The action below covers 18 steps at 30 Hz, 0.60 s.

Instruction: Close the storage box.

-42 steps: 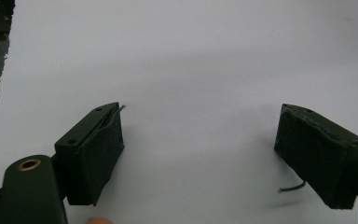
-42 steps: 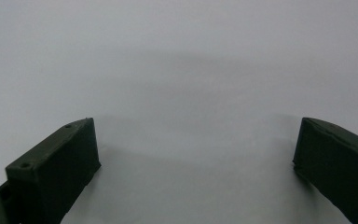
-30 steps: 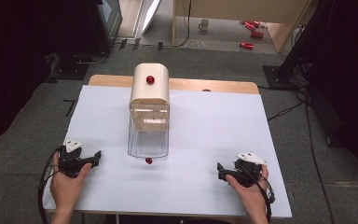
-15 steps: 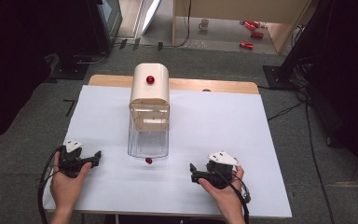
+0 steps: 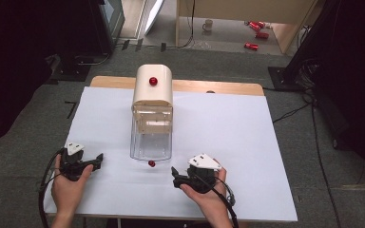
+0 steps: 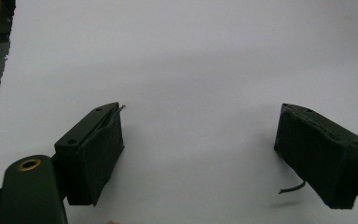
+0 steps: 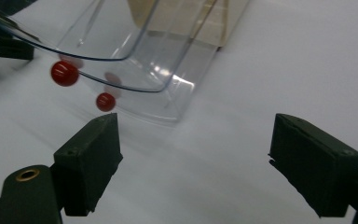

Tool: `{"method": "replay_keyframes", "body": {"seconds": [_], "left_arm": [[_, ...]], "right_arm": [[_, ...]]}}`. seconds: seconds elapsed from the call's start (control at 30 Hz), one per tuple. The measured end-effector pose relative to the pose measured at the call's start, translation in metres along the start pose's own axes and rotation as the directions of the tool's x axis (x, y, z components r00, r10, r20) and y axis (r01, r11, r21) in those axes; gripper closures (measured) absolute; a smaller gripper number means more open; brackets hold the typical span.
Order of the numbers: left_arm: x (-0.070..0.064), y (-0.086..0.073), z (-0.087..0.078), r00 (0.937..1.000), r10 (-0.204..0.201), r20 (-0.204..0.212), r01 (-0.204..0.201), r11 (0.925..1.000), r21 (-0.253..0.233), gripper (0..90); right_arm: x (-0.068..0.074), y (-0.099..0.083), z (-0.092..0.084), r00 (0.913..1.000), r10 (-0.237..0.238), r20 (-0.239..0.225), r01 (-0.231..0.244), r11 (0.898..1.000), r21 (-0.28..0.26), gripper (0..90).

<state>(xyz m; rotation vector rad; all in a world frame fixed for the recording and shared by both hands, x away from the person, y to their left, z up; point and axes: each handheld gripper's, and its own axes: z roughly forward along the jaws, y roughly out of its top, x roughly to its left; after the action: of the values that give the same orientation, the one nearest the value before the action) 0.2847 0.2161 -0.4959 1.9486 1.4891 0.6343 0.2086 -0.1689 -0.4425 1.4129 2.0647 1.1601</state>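
1. A small red ball point(image 5: 151, 164) lies on the white desk point(image 5: 228, 142), just near of the clear plastic drawer point(image 5: 150, 142) and a little left of the right tongs point(image 5: 175, 174).
2. In the right gripper view the red ball point(image 7: 106, 101) sits just beyond the left jaw; a second red round shape point(image 7: 65, 73) shows by the drawer's curved clear edge point(image 7: 121, 60), though whether it is a knob or a reflection is hard to tell through the plastic.
3. The right tongs point(image 7: 186, 154) are released, with nothing between the jaws; they have just been closing somewhat.
4. The drawer stands pulled out toward the near side of a cream, round-topped box point(image 5: 152, 90), which carries a red knob point(image 5: 153, 81) on its top.
5. The left tongs point(image 5: 97, 159) rest at the near left of the desk, well apart from the ball; in the left gripper view they point(image 6: 200, 140) are released over bare white surface.
6. No brand, label or writing can be read on the box, the drawer or the tongs.
7. On the far floor stand a white mug point(image 5: 208, 24) and red cans point(image 5: 255, 29); any print on them is too small to read.
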Motion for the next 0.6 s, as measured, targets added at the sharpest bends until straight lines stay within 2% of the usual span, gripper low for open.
{"method": "replay_keyframes", "body": {"seconds": [0.23, 0.6], "left_arm": [[0.000, 0.000, 0.000, 1.0000, 0.000, 0.000, 0.000, 1.0000, 0.000, 15.1], [0.000, 0.000, 0.000, 1.0000, 0.000, 0.000, 0.000, 1.0000, 0.000, 15.1]], "right_arm": [[0.021, 0.003, 0.006, 0.9989, -0.018, -0.042, 0.018, 1.000, -0.004, 23.6], [0.044, 0.006, 0.016, 0.9946, -0.046, -0.093, 0.044, 0.999, -0.026, 43.4]]}}
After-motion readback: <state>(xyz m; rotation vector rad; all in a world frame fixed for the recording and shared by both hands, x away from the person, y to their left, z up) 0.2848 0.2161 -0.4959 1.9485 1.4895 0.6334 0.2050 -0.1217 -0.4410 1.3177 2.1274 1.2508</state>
